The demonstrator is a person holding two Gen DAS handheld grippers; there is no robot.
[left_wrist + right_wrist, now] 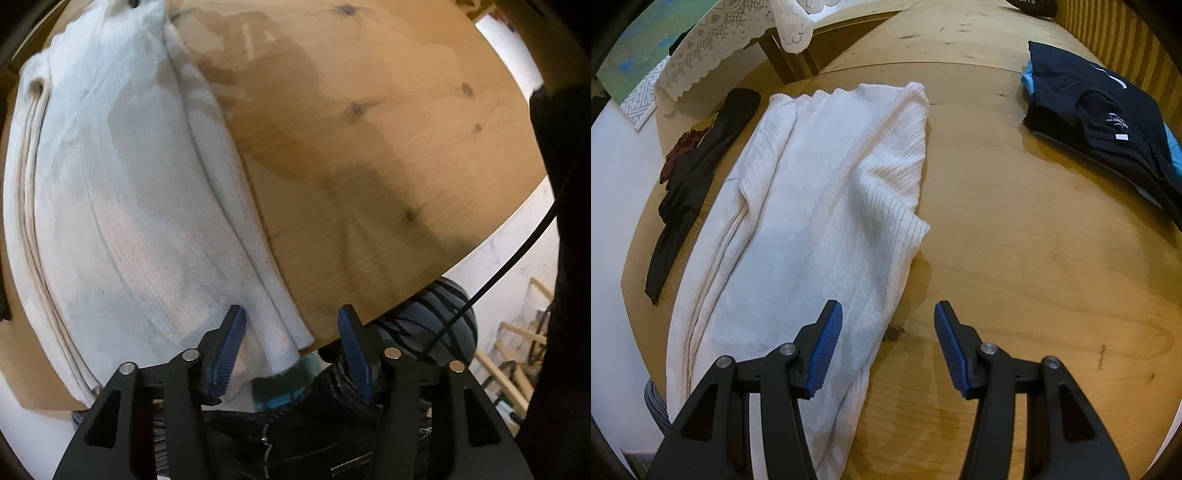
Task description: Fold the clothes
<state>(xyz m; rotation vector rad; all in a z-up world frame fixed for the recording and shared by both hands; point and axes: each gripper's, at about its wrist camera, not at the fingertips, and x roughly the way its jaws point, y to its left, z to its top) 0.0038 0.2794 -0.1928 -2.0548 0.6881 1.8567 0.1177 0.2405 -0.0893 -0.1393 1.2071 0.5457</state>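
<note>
So the white sweater [812, 206] is a ribbed knit, cream-white, laid out long on the wooden counter [1015, 258] with one side folded over itself, so there's a thick doubled edge and a soft bump near the middle. In the left wrist view the same sweater [129, 206] runs up the left side of the picture, and you can see the stacked layers along its outer edge plus a rolled fold on the side facing bare wood; its near corner hangs a bit over the counter's edge [406, 295].

Left gripper [291, 343] is pointing down over that hanging corner. Jaws are spread, blue ribbed pads, and the cloth corner sits between them closer to the left pad, but I don't see them pressing on it. Right gripper [888, 343] also has its jaws spread with nothing pinched, left finger over the sweater's lower edge, right finger over bare wood.

Outward from there: a folded dark navy shirt [1108, 122] sits well apart at the far right of the counter, with a small white print and a white tag on it, too tiny to read, and a light blue garment [1028, 83] peeking out underneath. On the far left edge there's a crumpled black garment [690, 184] with something dark red [681, 151] bunched beside it. Beyond that, a white lace cloth [738, 40] drapes over another piece of furniture. The counter is knotty pine-looking, smooth
</note>
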